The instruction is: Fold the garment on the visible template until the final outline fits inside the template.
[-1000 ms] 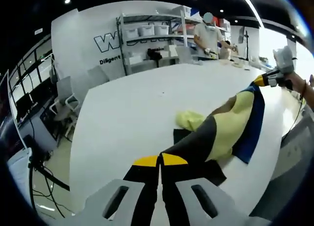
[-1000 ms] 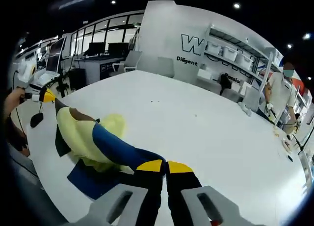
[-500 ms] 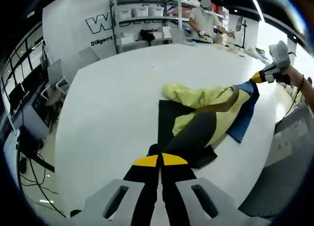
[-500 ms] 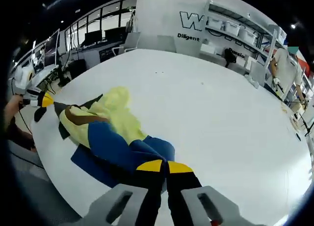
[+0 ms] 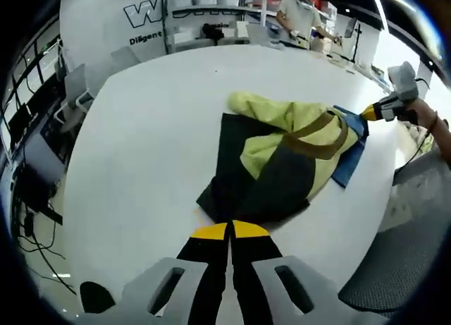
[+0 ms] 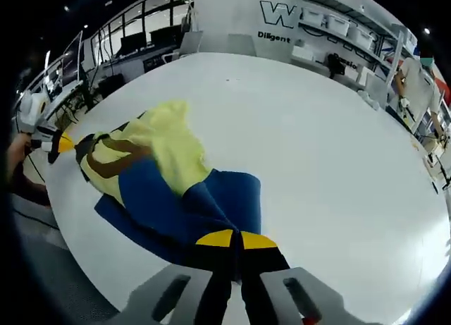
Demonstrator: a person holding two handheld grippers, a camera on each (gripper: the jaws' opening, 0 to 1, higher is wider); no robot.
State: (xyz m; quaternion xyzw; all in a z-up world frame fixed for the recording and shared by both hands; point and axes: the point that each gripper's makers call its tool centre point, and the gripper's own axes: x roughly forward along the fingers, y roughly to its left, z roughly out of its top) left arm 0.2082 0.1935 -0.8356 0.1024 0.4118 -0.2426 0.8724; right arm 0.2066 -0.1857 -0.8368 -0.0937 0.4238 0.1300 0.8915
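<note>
So we've got both grippers pinched tight on opposite ends of the garment (image 5: 282, 159): left gripper (image 5: 230, 231) clamps the dark hem, right gripper (image 6: 235, 238) the blue edge, and the cloth lies stretched across the near part of the white counter (image 5: 155, 120). We reckon the risk is uneven pulling, since the yellow top layer looks bunched and could drag crooked or slide toward the counter's edge.
</note>
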